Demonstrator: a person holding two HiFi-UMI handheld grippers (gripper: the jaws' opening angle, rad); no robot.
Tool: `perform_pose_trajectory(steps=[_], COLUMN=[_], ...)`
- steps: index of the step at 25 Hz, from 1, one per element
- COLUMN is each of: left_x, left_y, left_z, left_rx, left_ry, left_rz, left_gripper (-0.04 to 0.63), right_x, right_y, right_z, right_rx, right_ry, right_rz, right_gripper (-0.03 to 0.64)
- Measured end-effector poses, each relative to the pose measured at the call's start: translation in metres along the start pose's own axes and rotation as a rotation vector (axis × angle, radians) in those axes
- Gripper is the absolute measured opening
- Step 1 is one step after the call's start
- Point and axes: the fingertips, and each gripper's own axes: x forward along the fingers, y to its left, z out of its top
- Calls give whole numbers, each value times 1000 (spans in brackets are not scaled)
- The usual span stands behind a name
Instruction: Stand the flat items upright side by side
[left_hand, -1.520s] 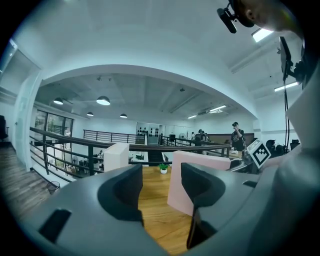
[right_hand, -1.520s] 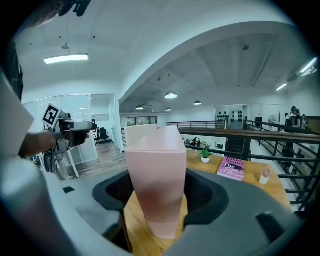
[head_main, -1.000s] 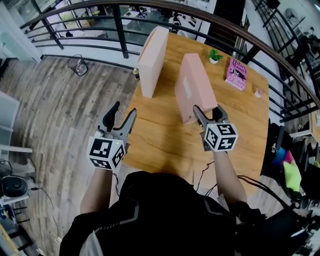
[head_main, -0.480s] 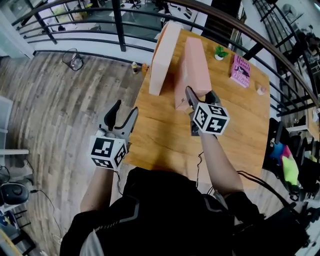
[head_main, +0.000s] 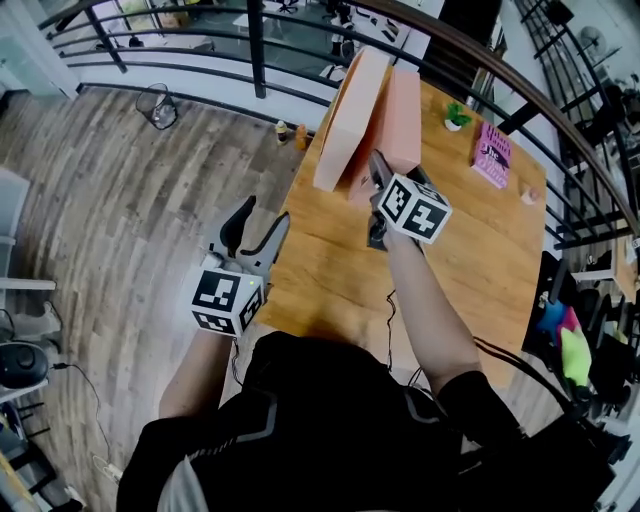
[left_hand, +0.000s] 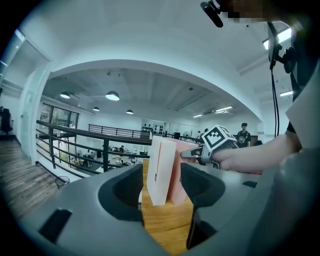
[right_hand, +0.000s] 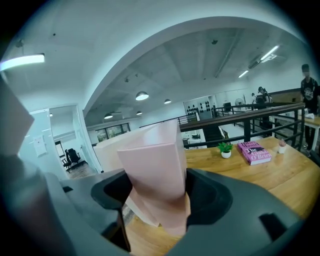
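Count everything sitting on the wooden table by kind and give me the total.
pink box: 2
pink book: 1
potted plant: 1
small pale item: 1
Total: 5

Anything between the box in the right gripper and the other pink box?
Nothing visible. The right pink box sits between the right gripper's jaws, which have just been opening, close beside the left pink box; no object shows in the gap. The plant and book lie off to the right.
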Motion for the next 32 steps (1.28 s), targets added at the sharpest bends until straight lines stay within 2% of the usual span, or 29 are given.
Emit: perform_pose_trajectory(steps=[3,5,8,11,15,18,26,29,32], left_x=[-9,-14,-11,-4,1,1,-2,-2,-3], left_y=[6,8,7,7,6,10,16,17,14], left_z=[-2,-2,-8,-15,-17,-17,-13,-8,-5], left_rx=[-41,-72,-65,-53,-35,-34,-28,-21,-15], left_ry=[-15,-30,-11,14,37,49,47,41,39], left_rz=[27,28,14,6,-10,-1,16,16,13], left_gripper=[252,245,245,245,245,245,245,245,245], right_x=[4,3,1,3,11,16,28,32,33], right_y=[7,10,15,12,3,-2,9,13,14], right_z=[0,-2,-12,-32,-59,-67,-71,-73,-79], right_rx=[22,29,-4,-60,-51,-20,33,21,-36], right_ry=[1,-8,27,89,156,158,158,172,197], right_rz=[20,68,148,184,193,188,200,212,228], right_gripper=[348,357,359,353,344,302,311,305,287])
